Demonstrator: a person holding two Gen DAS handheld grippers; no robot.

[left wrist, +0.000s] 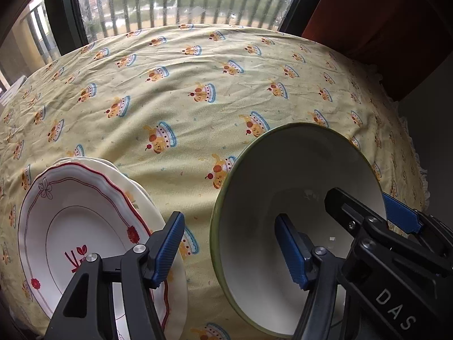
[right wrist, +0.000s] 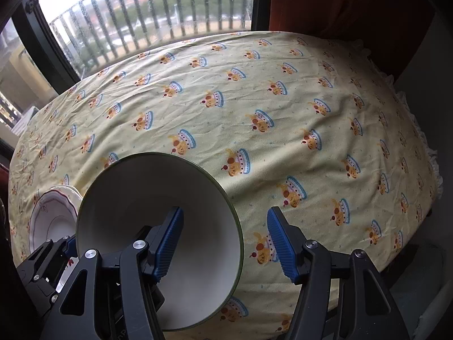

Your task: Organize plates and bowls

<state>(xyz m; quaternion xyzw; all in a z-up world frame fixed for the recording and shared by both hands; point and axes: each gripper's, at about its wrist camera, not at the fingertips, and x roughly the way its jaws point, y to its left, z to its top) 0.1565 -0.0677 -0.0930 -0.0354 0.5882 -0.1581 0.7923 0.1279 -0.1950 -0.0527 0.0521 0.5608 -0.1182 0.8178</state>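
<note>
White inside and green at the rim, the bowl [left wrist: 297, 226] sits on the yellow tablecloth [left wrist: 198, 90] with both your tongs straddling its rim. Your left tongs [left wrist: 229, 250] stand open, one finger inside the bowl, the other over the stacked plates [left wrist: 79, 226]. Your right tongs [right wrist: 225, 245] are open too, gripping nothing, left finger inside the bowl.

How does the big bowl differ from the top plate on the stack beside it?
The green-rimmed bowl is deep and plain white inside; the red-trimmed plate is shallow, scalloped and printed with red flowers. The bowl stands alone on the tablecloth; the plate rests on cream plates. Both sit upright, gripped by no fingers.
</note>
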